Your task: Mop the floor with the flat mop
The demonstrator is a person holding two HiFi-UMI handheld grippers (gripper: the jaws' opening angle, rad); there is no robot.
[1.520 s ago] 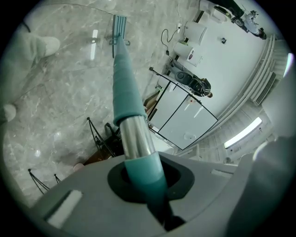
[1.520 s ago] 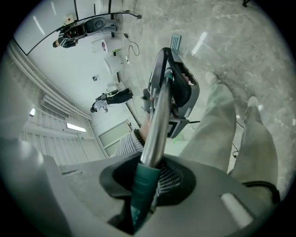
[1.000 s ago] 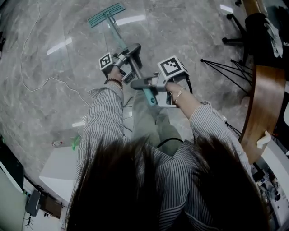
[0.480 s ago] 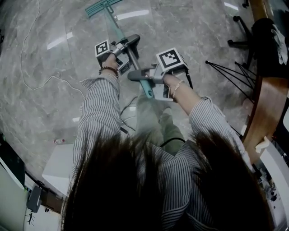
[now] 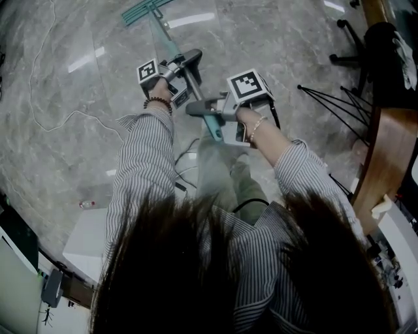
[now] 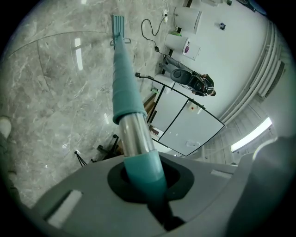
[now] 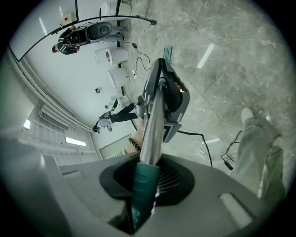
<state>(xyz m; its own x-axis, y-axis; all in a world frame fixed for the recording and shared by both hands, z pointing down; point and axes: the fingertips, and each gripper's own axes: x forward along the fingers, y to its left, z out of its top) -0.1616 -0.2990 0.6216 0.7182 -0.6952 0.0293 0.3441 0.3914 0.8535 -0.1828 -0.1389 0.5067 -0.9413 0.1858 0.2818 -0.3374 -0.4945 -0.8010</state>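
The flat mop has a teal head (image 5: pixel 147 10) lying on the grey marble floor at the top of the head view. Its teal-and-metal handle (image 5: pixel 171 52) slants back toward the person. My left gripper (image 5: pixel 187 64) is shut on the handle higher along it; in the left gripper view the handle (image 6: pixel 126 92) runs from the jaws out to the mop head (image 6: pixel 118 22). My right gripper (image 5: pixel 199 107) is shut on the handle near its teal end (image 5: pixel 213 128). In the right gripper view the handle (image 7: pixel 150 132) leads up to the left gripper (image 7: pixel 169 99).
A white cable (image 5: pixel 46 98) loops over the floor at left; black cables (image 5: pixel 183 160) lie by the person's feet. A black chair base (image 5: pixel 346 59), thin black stand legs (image 5: pixel 326 98) and a wooden table (image 5: pixel 385 150) are at right. A white box (image 5: pixel 88 241) sits lower left.
Over the last second both grippers pushed the mop forward, its head sliding toward the top edge of the head view. Since half a second ago almost nothing has moved.
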